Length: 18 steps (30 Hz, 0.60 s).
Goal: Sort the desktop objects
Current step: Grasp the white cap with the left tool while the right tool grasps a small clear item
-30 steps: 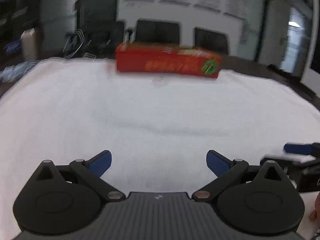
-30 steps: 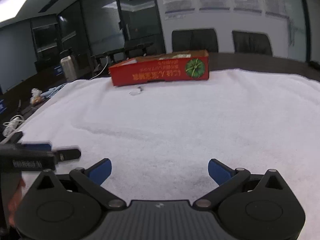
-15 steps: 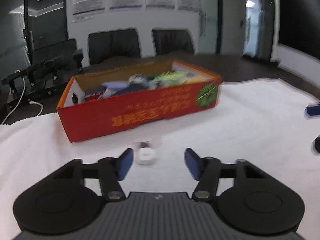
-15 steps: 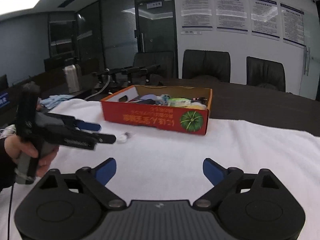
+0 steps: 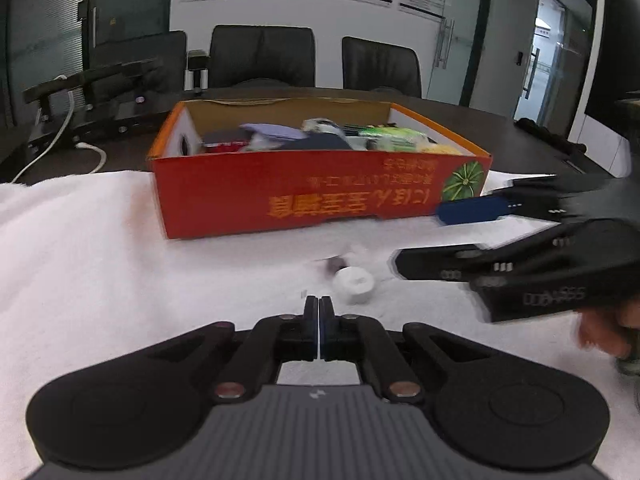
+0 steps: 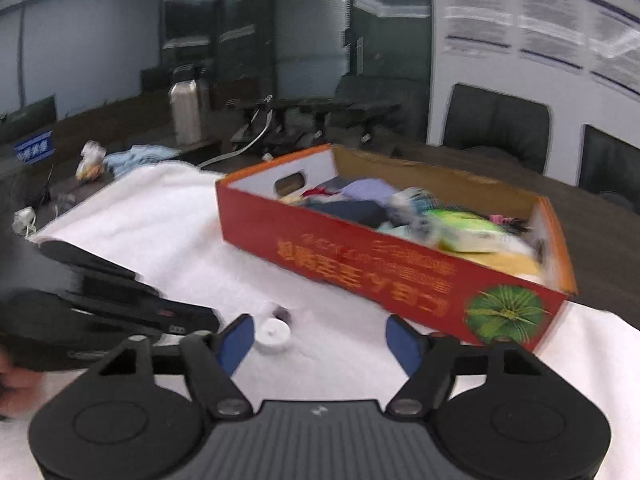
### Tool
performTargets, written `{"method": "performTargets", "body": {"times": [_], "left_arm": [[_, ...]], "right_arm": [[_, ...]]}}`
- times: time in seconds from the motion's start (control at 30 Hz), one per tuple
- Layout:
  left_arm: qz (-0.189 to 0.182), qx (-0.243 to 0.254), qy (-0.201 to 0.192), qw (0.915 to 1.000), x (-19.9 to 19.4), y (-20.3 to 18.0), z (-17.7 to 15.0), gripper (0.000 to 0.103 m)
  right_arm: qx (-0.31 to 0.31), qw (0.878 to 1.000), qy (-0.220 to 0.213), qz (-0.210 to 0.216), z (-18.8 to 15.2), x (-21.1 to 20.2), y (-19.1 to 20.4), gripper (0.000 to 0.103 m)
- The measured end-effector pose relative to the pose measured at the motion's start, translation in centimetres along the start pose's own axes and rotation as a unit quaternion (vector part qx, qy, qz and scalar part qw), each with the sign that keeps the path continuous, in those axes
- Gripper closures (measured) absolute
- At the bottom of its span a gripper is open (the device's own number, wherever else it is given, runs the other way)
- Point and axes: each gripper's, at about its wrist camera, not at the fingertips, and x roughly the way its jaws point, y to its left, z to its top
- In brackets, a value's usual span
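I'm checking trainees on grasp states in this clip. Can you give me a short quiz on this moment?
1. True or false: the left gripper is shut on the white roll.
2. Relative to the red box, the white roll lies: A) inside it; B) on the white cloth in front of it; C) behind it.
3. Fill in: the right gripper has its fingers ____.

Key: 1 false, the fingers meet with nothing between them and the roll lies free just past them. 2 B. 3 open.
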Motion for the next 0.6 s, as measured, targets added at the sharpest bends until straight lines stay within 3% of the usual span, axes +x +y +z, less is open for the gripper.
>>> {"method": "performTargets", "body": {"times": [0.2,0.23,0.3,0.33,0.37,0.43,0.47,0.5,0.6], "left_arm": [[0.027,0.005,0.007,0.9996,-0.3,1.5,0.1,0.098],[0.029,-0.003,0.012,0.9995,-0.1,1.9,0.0,0.097],[0.030,-0.009,0.019,0.9993,0.1,2.1,-0.1,0.096],[0.026,-0.005,0.022,0.9994,0.3,2.0,-0.2,0.095],[0.020,0.002,0.023,0.9995,0.3,1.7,-0.3,0.093],[0.005,0.018,0.014,0.9997,0.4,0.8,-0.1,0.075],[-0.002,0.026,0.007,0.9996,0.6,0.3,0.1,0.055],[-0.007,0.033,-0.002,0.9994,0.8,-0.3,0.4,0.044],[-0.018,0.053,-0.017,0.9983,2.1,-1.9,1.4,0.040]], "right_arm": [[0.023,0.998,0.041,0.033,1.3,5.2,1.1,0.040],[0.025,0.998,0.049,0.027,1.2,6.0,1.4,0.057],[0.018,0.999,0.045,-0.004,1.2,6.6,2.1,0.072],[0.019,0.999,0.044,-0.007,1.3,6.3,2.2,0.090],[0.032,0.999,0.040,-0.002,1.5,5.7,2.0,0.091],[0.056,0.998,0.027,0.006,1.7,4.2,1.1,0.092],[0.066,0.998,0.016,0.002,1.6,3.0,0.5,0.092],[0.074,0.997,0.007,-0.005,1.7,2.1,-0.2,0.092],[0.112,0.993,-0.012,-0.018,0.9,-1.0,-2.5,0.092]]}}
